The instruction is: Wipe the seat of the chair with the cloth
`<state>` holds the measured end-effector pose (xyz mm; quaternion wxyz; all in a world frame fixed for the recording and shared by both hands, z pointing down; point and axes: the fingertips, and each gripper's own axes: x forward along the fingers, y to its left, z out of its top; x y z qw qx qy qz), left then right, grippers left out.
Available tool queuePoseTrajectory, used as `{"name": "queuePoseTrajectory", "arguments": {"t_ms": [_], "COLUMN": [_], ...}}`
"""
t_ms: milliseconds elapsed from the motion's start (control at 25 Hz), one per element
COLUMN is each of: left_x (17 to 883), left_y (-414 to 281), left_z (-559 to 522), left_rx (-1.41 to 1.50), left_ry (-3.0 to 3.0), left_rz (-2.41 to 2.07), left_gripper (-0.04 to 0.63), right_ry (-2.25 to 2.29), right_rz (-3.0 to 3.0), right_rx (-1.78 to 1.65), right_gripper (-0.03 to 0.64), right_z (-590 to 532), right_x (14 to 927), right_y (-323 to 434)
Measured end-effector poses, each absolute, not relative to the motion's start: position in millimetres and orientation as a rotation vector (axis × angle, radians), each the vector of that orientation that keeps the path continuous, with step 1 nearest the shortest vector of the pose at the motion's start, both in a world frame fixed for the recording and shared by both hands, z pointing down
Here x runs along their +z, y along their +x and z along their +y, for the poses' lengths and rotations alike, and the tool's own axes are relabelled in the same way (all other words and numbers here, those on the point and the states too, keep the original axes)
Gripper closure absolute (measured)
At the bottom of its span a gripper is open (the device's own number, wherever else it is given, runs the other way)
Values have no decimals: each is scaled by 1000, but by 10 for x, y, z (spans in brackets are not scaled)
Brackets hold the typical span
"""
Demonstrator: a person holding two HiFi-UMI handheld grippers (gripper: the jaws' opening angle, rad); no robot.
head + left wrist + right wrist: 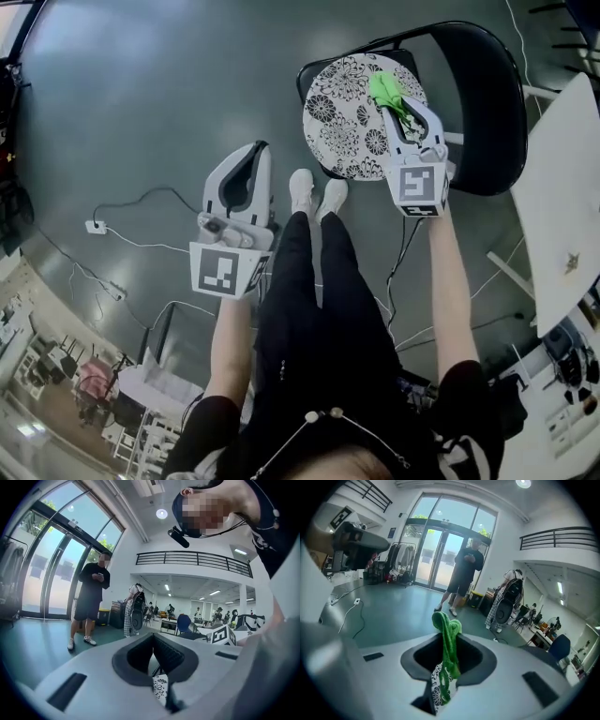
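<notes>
Pinching the soft, light green cloth (pixel 386 92) by its bunched middle over the chair's patterned seat (pixel 337 127), the right gripper (pixel 401 111) is clamped on it, the left gripper (pixel 251 164) closed on nothing; limp, it probably needs pressing flat.

Cloth (pixel 387 92) between right gripper (pixel 394 101) jaws, over right part of seat (pixel 337 127). Chair (pixel 492 103) backrest right of seat. Left gripper (pixel 255 155) left of chair, above floor (pixel 141 112). Shoes (pixel 316 192) just before seat. Table (pixel 562 187) right of chair. Cable (pixel 141 246) on floor, left of left gripper.
</notes>
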<state>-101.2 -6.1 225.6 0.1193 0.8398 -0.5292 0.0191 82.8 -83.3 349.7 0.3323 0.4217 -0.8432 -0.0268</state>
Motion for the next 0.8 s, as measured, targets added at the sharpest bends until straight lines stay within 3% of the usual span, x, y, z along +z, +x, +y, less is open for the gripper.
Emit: {"name": "queuePoseTrajectory", "arguments": {"t_ms": [520, 800], "left_x": [2979, 3317], "left_y": [-985, -925], "left_z": [-339, -129], "left_rx": [5, 96], "left_ry": [2451, 2380], "left_rz": [-1450, -1405], "left_gripper": [589, 589], "right_ry": [541, 567], "right_rz": [-2070, -1967], "right_rx": [109, 121], "right_gripper": [532, 532], "right_z": [-964, -1312], "right_x": [5574, 6056], "right_y": [500, 589]}}
